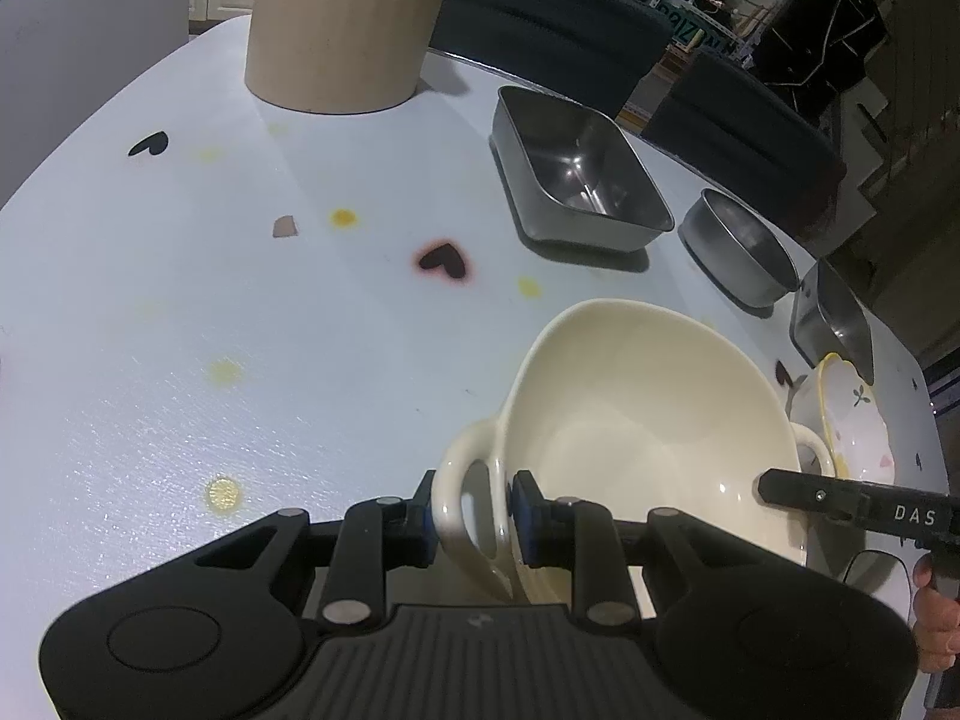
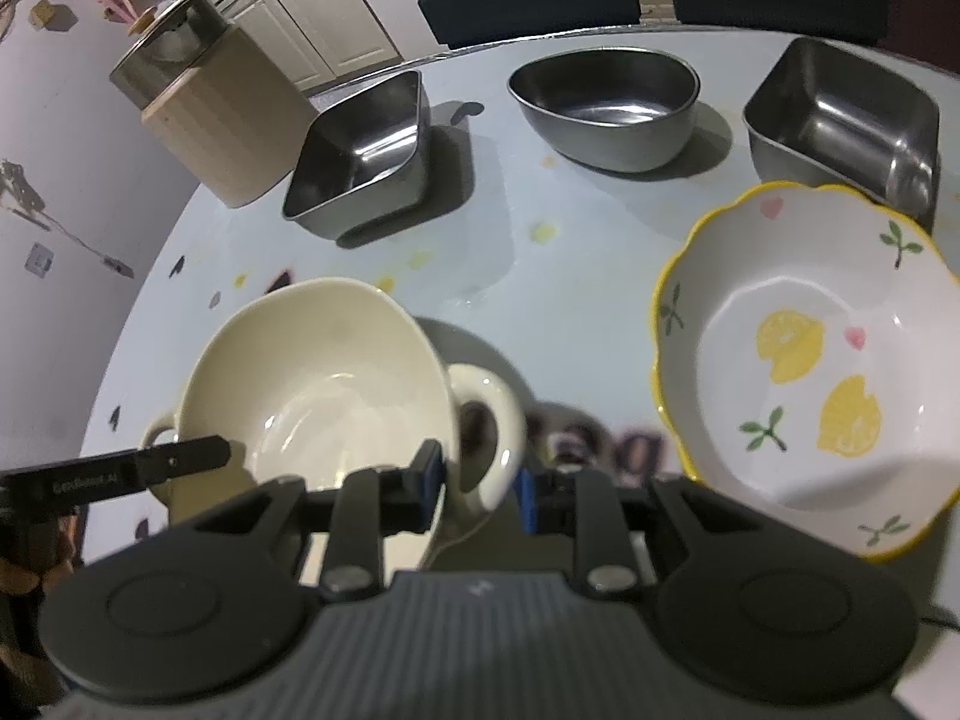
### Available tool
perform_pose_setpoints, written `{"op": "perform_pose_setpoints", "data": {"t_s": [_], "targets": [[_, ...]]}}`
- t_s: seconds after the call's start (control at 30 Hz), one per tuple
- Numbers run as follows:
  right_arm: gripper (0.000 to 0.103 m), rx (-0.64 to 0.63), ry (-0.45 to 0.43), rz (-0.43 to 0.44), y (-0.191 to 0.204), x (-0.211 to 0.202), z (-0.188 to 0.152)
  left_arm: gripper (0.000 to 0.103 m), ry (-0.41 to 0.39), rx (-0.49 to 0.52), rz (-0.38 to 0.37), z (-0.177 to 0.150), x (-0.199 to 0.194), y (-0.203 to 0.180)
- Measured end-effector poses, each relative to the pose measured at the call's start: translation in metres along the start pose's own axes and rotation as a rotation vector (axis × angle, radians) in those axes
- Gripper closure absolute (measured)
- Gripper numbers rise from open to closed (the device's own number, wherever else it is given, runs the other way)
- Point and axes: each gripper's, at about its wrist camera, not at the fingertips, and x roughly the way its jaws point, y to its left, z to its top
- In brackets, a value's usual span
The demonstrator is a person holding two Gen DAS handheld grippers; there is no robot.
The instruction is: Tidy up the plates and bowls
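The jaws of the left gripper [image 1: 471, 516] are clamped on one loop handle of the cream bowl [image 1: 636, 420], a blue pad pressed against each side of the handle. The jaws of the right gripper [image 2: 480, 483] are set around the opposite handle of the same bowl [image 2: 312, 384]; the left pad is seen against the handle, while contact at the right pad cannot be told for certain, so the grasp is taken as held. The cream bowl is thus carried between both grippers, tilted, just above the pale blue surface [image 1: 240, 300], near its front edge. Just beside it, to the right, a white bowl with a yellow scalloped rim and lemon pattern [image 2: 804, 360] is seen. Along the far side of the surface three steel dishes are lined up: a square steel dish [image 2: 366, 156] at left, a round steel bowl [image 2: 606, 108] in the middle and a second square steel dish [image 2: 846, 126] at right. A beige ribbed canister [image 1: 342, 24] is stood at the far left corner. Dark chair backs [image 1: 552, 18] are visible behind the surface.
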Motion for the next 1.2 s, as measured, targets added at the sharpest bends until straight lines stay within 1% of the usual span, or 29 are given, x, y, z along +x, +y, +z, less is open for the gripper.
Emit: {"op": "perform_pose_setpoints", "data": {"t_s": [0.03, 0.13, 0.17, 0.2, 0.23, 0.33, 0.6, 0.73, 0.9, 1.03, 1.2], "targets": [[0.067, -0.003, -0.002, -0.006, 0.000, -0.001, 0.000, 0.076, 0.000, 0.001, -0.001, 0.000, 0.000, 0.000], [0.066, -0.002, -0.010, -0.001, -0.003, -0.003, 0.001, 0.077, 0.001, -0.002, -0.004, 0.001, 0.000, 0.001], [0.067, -0.002, -0.011, 0.003, -0.004, -0.004, 0.002, 0.077, -0.001, -0.005, -0.005, 0.001, 0.000, 0.001], [0.072, -0.010, -0.010, 0.009, -0.003, -0.004, 0.002, 0.077, -0.002, -0.005, -0.003, 0.001, 0.000, 0.001], [0.073, -0.022, -0.011, 0.008, -0.001, -0.005, 0.002, 0.077, -0.002, -0.003, -0.001, 0.001, 0.000, 0.001], [0.073, -0.047, -0.016, -0.014, 0.004, -0.005, 0.001, 0.077, -0.003, -0.002, 0.002, 0.001, 0.000, -0.001], [0.073, -0.029, -0.027, -0.020, 0.004, -0.006, -0.003, 0.077, -0.023, 0.026, 0.032, 0.000, -0.008, -0.010], [0.072, -0.032, -0.038, -0.023, 0.008, -0.012, -0.006, 0.077, -0.042, 0.026, 0.024, 0.000, -0.018, -0.014], [0.072, -0.030, -0.089, -0.026, 0.010, -0.038, -0.013, 0.078, -0.099, 0.037, 0.001, -0.004, -0.043, -0.029], [0.073, 0.007, -0.143, -0.023, 0.007, -0.071, -0.024, 0.079, -0.141, 0.056, -0.033, -0.011, -0.064, -0.048], [0.074, 0.048, -0.201, -0.024, -0.003, -0.115, -0.044, 0.079, -0.161, 0.078, -0.074, -0.025, -0.084, -0.074]]}}
